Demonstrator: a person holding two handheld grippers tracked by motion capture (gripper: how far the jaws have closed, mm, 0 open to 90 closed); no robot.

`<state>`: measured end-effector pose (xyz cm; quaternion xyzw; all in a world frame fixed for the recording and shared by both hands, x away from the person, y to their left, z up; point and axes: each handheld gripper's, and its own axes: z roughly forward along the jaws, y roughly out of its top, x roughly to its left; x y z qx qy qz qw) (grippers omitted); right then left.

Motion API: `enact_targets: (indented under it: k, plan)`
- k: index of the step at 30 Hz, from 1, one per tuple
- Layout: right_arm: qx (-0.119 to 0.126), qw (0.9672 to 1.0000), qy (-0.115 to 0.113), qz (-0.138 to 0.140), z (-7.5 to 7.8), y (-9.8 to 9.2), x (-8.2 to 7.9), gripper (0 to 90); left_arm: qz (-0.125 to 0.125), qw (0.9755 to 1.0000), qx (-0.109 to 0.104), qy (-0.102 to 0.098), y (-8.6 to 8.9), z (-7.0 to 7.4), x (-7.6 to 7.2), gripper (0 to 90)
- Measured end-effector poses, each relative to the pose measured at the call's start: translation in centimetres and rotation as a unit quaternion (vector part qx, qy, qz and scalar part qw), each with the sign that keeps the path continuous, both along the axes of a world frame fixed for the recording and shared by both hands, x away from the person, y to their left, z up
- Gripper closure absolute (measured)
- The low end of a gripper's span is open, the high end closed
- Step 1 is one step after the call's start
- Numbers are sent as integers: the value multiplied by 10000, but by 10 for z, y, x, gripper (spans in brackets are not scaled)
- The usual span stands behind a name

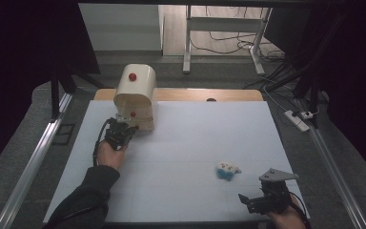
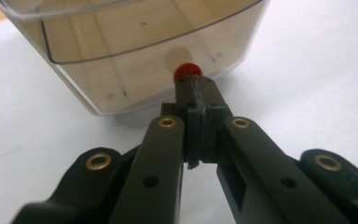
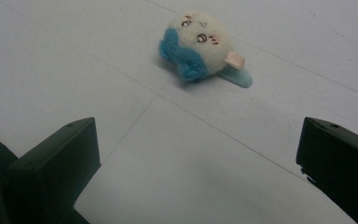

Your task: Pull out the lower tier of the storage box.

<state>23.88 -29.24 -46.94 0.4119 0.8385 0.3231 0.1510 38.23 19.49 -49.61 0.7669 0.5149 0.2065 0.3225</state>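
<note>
A cream box (image 1: 134, 90) with a domed roll-up lid stands at the back left of the white table (image 1: 186, 143). It has one red knob on the raised lid (image 1: 132, 76) and a lower red knob (image 1: 133, 114) on its front. My left gripper (image 1: 125, 127) is at that lower knob. In the left gripper view the jaws (image 2: 192, 86) are pressed together, with the red knob (image 2: 188, 71) at their tips and the box's clear wall (image 2: 144, 46) just behind. A small white and blue plush toy (image 1: 228, 170) lies at front right. My right gripper (image 1: 250, 200) stands open a short way from the toy (image 3: 200, 44), nothing between its fingers (image 3: 56, 154).
A wooden table edge (image 1: 195, 94) shows behind the white sheet. A power strip (image 1: 298, 120) with cables lies on the floor at right. Metal rails (image 1: 33, 162) run along both sides. A white desk frame (image 1: 224, 33) stands far behind.
</note>
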Motion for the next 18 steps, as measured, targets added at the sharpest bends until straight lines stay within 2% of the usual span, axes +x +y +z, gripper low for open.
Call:
enact_targets:
  k: [2, 6, 9, 18]
  plan:
    - [-1, 10000, -2, 3, 0, 0, 0, 0, 11, 10000, 48, 13, 0, -2, 0, 880]
    - [-9, 10000, 0, -11, 0, 0, 0, 0, 77, 9999, 125, 61, -4, -7, 5, 731]
    - [6, 10000, -1, -6, 0, 0, 0, 0, 115, 9998, 144, 75, -6, -10, 8, 683]
    - [-16, 10000, 6, 8, 0, 0, 0, 0, 210, 9994, 262, 83, -12, -10, 11, 731]
